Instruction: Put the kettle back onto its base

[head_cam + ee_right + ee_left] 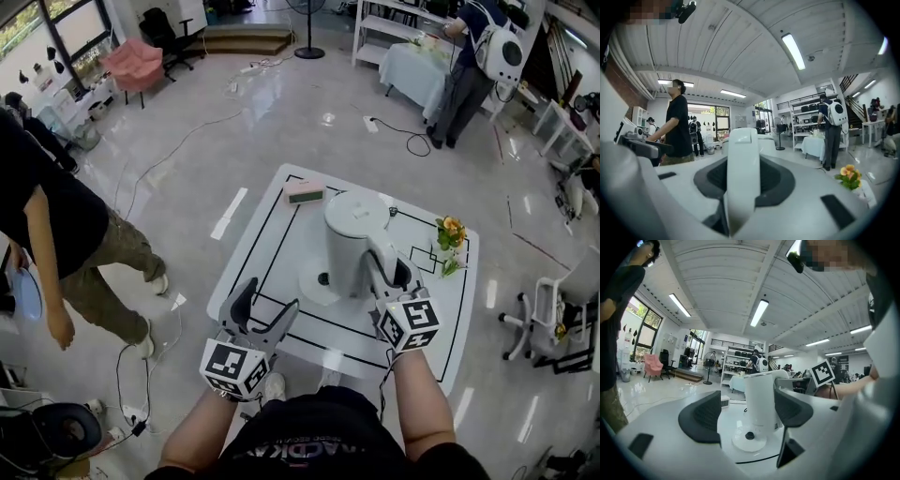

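A white kettle [353, 236] stands upright over the right edge of its round white base [315, 284], whose black centre pin is uncovered. My right gripper [390, 272] is shut on the kettle's handle [742, 174], which fills the gap between its dark jaws [743, 183]. My left gripper [269, 316] hovers open near the table's front edge, left of the base, with nothing between its fingers. In the left gripper view the kettle [761, 397] rises behind the base [749, 440], seen through the open left gripper [747, 414].
The white table [272, 239] has black lines. A small pink and green box [304, 191] lies at the back, a flower bunch [451, 240] at the right. A person [66, 239] stands left, another [469, 66] far back. A chair [555, 319] is right.
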Motion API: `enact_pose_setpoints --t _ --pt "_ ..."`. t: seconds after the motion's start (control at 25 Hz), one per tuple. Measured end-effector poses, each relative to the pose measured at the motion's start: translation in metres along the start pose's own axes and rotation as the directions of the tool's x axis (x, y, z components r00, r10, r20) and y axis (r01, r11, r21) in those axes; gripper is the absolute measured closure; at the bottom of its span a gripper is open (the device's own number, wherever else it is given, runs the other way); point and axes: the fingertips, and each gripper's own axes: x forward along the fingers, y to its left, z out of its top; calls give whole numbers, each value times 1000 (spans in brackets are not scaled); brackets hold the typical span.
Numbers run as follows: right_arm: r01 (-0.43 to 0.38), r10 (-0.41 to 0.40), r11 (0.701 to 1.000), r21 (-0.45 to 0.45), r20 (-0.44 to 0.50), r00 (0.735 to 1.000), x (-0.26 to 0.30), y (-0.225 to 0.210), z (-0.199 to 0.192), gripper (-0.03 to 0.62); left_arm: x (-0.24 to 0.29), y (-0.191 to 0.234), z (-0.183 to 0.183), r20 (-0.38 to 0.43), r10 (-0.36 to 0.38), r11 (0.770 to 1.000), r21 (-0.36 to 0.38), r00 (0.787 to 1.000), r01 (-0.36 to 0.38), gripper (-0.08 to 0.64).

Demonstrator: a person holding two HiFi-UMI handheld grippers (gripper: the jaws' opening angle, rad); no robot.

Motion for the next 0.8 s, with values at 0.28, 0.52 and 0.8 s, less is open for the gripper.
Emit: enact_pose_setpoints --t 0.28,0.52,0.8 --pt "-86 86 996 8 -2 996 32 38 1 476 -17 22 0 -7 51 999 -6 999 -51 210" --pt "-116 116 993 11 -12 993 47 55 -4 476 -26 38 1 -10 82 997 -15 997 -82 210" --pt "-131 131 991 3 -10 991 53 63 -11 476 -27 48 -3 -17 87 996 -29 996 -88 210"
